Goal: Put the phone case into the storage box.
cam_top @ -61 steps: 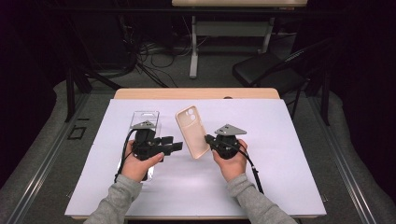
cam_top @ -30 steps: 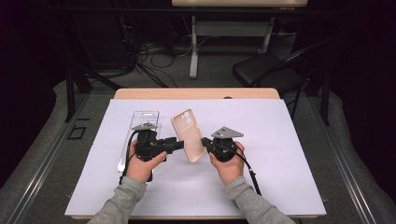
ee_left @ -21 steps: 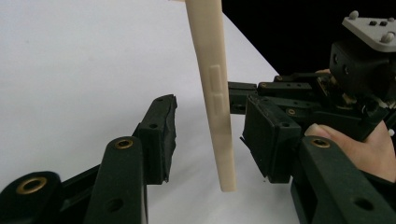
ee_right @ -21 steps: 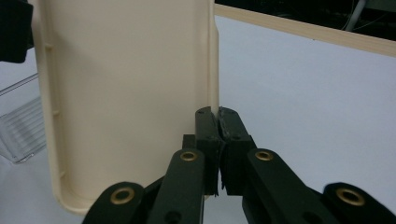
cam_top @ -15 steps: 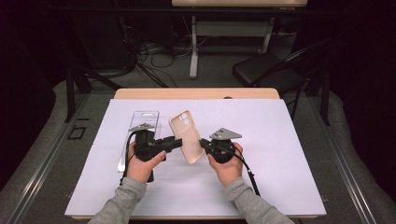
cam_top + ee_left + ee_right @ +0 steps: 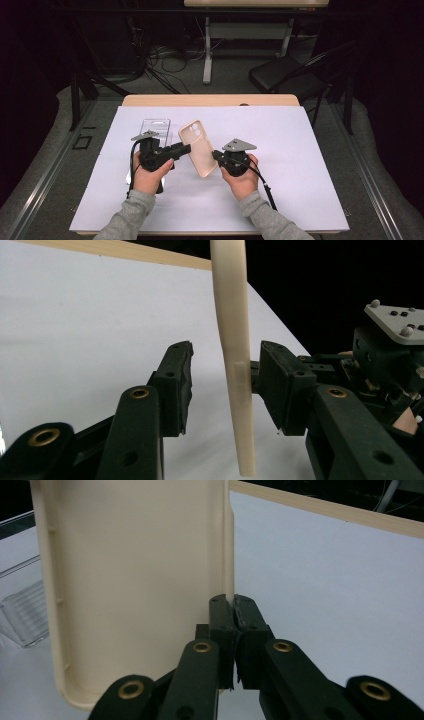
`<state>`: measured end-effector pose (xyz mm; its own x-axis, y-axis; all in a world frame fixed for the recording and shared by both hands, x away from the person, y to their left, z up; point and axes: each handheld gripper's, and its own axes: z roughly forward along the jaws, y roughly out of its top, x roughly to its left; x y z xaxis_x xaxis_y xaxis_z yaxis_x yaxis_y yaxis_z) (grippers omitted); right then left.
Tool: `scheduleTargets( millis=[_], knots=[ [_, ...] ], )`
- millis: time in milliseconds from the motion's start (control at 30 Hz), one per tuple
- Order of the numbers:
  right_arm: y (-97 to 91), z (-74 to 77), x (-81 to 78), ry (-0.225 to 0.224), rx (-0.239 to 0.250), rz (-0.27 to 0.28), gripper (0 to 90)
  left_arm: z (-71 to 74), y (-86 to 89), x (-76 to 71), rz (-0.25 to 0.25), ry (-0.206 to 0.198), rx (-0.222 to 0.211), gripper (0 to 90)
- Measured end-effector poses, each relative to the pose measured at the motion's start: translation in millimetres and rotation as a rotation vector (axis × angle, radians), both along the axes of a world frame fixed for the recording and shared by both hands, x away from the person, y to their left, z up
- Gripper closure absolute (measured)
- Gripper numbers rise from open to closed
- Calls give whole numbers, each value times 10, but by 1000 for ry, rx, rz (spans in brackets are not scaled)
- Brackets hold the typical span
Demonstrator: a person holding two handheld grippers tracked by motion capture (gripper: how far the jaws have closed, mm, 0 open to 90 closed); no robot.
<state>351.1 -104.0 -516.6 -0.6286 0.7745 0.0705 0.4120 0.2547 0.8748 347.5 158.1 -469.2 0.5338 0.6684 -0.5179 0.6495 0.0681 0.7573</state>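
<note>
Above the white surface (image 6: 300,165), the right gripper (image 6: 216,155) pinches the cream rubbery phone case (image 6: 198,148) by its 3 o'clock edge, held upright so the left gripper (image 6: 186,148), jaws just closing but not yet touching, can clamp its 9 o'clock side.

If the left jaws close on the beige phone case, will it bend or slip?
The beige phone case is a thin shell, so it probably flexes somewhat under pressure. Its surface looks smooth and matte, so slipping seems unlikely but possible. The right gripper holds it upright by one edge alone, so it is probably light; the left gripper has been closing around it.
</note>
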Motion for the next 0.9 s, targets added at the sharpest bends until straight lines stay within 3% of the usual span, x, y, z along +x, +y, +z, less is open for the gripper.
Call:
scheduleTargets(
  millis=[367,900],
  knots=[
    [38,-11,-24,-3,-9,14,881,15,32,2,6,-11,-28,618],
    [78,-11,-57,-1,-10,33,881,-7,52,18,21,7,-45,688]
  ],
)
